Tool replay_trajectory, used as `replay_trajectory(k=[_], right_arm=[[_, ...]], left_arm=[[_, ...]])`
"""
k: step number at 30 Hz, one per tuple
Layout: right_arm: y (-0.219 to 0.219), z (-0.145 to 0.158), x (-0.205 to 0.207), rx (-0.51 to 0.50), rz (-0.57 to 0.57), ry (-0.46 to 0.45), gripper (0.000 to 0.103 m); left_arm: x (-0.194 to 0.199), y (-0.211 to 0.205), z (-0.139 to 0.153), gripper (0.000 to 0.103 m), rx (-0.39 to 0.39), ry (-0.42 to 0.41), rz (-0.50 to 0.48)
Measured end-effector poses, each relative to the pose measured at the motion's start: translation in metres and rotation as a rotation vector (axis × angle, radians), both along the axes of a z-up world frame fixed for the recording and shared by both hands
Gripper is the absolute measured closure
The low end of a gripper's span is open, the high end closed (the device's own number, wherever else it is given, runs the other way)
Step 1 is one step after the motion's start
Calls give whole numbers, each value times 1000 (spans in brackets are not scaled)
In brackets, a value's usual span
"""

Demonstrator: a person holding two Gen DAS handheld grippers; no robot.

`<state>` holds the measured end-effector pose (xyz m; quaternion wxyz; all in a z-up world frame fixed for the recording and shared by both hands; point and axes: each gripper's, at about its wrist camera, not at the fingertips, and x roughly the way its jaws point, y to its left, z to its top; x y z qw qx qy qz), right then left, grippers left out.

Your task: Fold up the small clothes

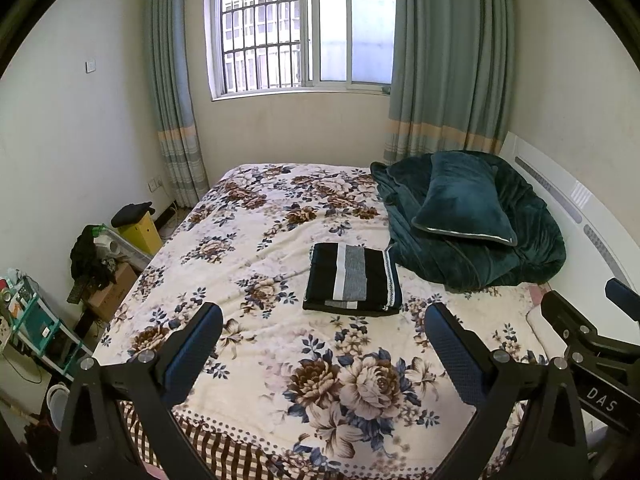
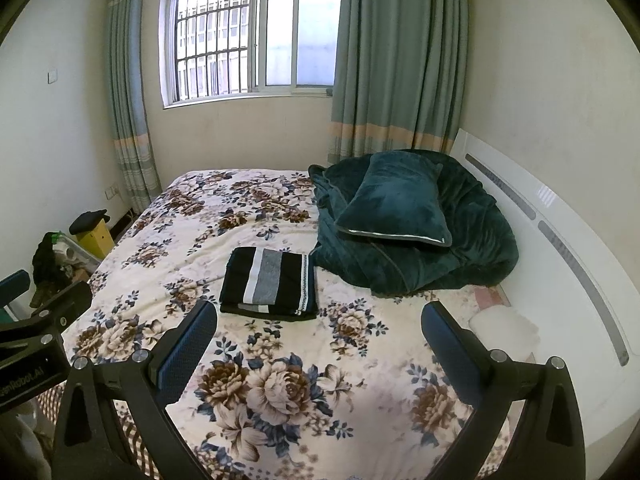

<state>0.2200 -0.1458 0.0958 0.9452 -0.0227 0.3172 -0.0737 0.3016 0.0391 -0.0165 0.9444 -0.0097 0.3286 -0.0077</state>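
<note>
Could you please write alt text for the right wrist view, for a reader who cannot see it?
A folded black garment with grey and white stripes lies flat on a floral bedspread, beyond the open, empty right gripper. A dark green pillow rests on a heaped green blanket to its right, under a barred window; the left gripper shows at the left edge.

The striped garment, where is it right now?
The folded garment lies mid-bed in both views, just left of the green blanket, beyond both open claws.
</note>
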Motion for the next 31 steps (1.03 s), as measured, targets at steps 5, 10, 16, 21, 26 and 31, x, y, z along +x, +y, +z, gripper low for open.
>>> replay_trajectory(k=[5, 10, 16, 21, 26, 31], right_arm=[[0, 0, 0, 3, 0, -2, 0], [-2, -1, 0, 1, 1, -1, 0], [0, -2, -3, 5, -2, -3, 0], [0, -2, -4, 4, -3, -3, 0], [2, -2, -5, 5, -5, -3, 0], [3, -4, -7, 6, -6, -3, 0]], left_arm=[[-3, 0, 1, 0, -1, -1, 0], [-5, -1, 1, 0, 0, -2, 3], [-12, 4, 3, 0, -2, 2, 8], [-14, 6, 5, 0, -2, -1, 9], [-13, 5, 4, 0, 0, 0, 8], [-15, 10, 8, 0, 5, -3, 13]])
